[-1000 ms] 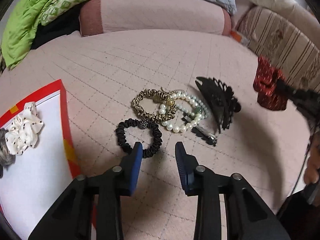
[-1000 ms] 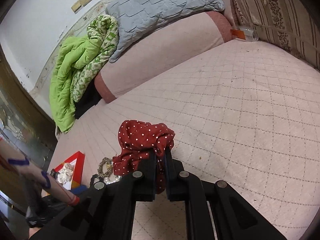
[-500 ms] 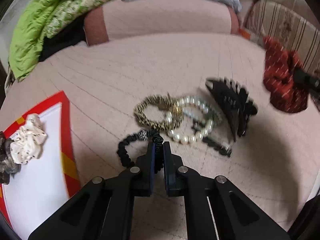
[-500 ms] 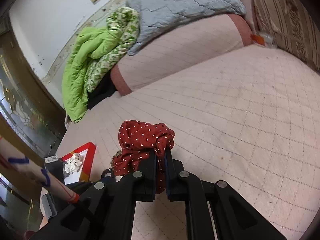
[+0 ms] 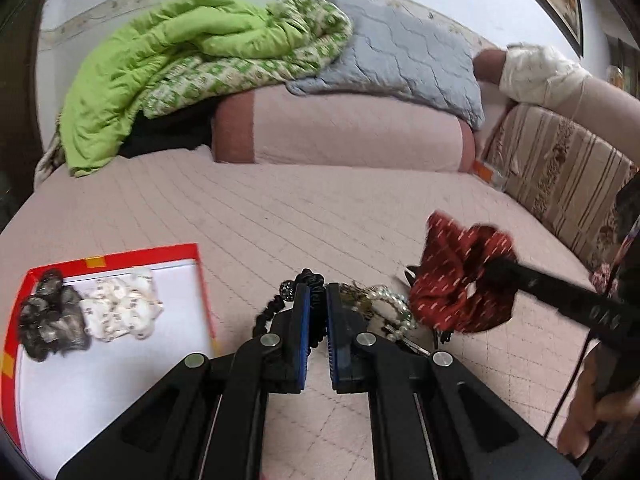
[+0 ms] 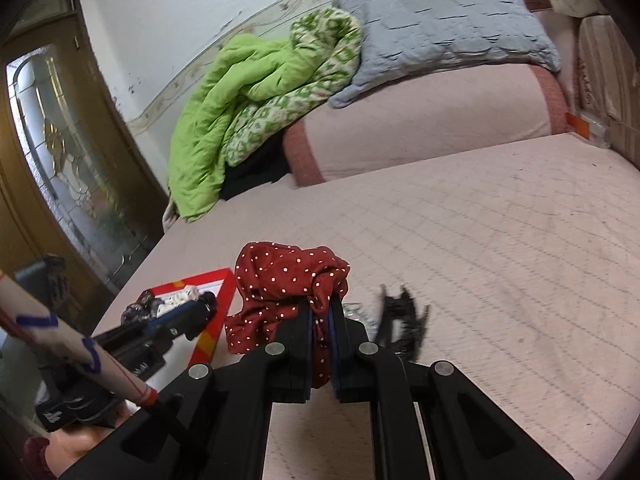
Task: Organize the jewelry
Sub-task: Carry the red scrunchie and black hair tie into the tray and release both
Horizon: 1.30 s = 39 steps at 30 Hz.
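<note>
Black beaded elastic hair tie (image 5: 308, 280) is pinched in the left gripper (image 5: 318, 300) beside the red-rimmed white tray (image 5: 202, 280); the right gripper (image 6: 322, 312) clamps a red white-dotted fabric scrunchie (image 6: 280, 280) beside that tray.

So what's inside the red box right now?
Inside the red box lie two scrunchies side by side: a white spotted scrunchie and a dark grey scrunchie. The rest shows bare white floor; its near corner is hidden behind the left gripper.
</note>
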{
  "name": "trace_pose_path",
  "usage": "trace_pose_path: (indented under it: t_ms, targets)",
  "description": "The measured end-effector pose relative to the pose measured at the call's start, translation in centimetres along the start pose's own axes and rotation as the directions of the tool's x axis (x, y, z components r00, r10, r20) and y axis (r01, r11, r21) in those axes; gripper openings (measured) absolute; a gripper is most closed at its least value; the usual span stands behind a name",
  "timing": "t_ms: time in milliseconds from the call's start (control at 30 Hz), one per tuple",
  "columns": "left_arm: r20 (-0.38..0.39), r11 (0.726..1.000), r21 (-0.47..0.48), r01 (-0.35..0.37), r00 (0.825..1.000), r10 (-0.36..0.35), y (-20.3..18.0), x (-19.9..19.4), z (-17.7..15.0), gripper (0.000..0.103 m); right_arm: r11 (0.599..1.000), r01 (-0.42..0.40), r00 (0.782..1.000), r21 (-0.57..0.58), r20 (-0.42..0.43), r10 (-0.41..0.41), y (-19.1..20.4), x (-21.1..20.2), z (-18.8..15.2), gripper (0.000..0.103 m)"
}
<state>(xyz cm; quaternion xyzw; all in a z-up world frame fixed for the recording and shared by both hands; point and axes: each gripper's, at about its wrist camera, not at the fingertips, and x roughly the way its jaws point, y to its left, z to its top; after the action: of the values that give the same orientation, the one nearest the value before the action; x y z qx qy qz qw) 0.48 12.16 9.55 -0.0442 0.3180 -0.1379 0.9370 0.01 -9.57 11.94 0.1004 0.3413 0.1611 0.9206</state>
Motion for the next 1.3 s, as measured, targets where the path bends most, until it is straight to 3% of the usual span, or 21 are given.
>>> trace_pose_path:
  t_ms: [367,667,1100,1300]
  targets:
    - [0.036,0.989,-0.128,-0.068,0.997,0.073,6.5,-5.0,-1.3,0.007,0.998,-0.043,0.999,-0.042,-0.023,0.042,3.2,1.8,-0.9,0.008]
    - [0.028,0.962,-0.235,-0.137,0.989,0.147,12.1,-7.4,-2.5,0.007,0.992,-0.096,0.994,-0.082,-0.062,0.091,6.0,3.4,-1.9,0.008]
    - [-0.081,0.922,-0.336,-0.194,0.981,0.177,18.9,-7.3,-5.6,0.007,0.967,-0.211,0.971,-0.145,-0.145,0.191,13.4,5.6,-3.9,0.008]
    - [-0.122,0.93,-0.315,-0.191,0.98,0.16,18.4,-5.2,-5.5,0.008,0.965,-0.191,0.956,-0.179,-0.257,0.142,16.6,9.7,-4.8,0.008]
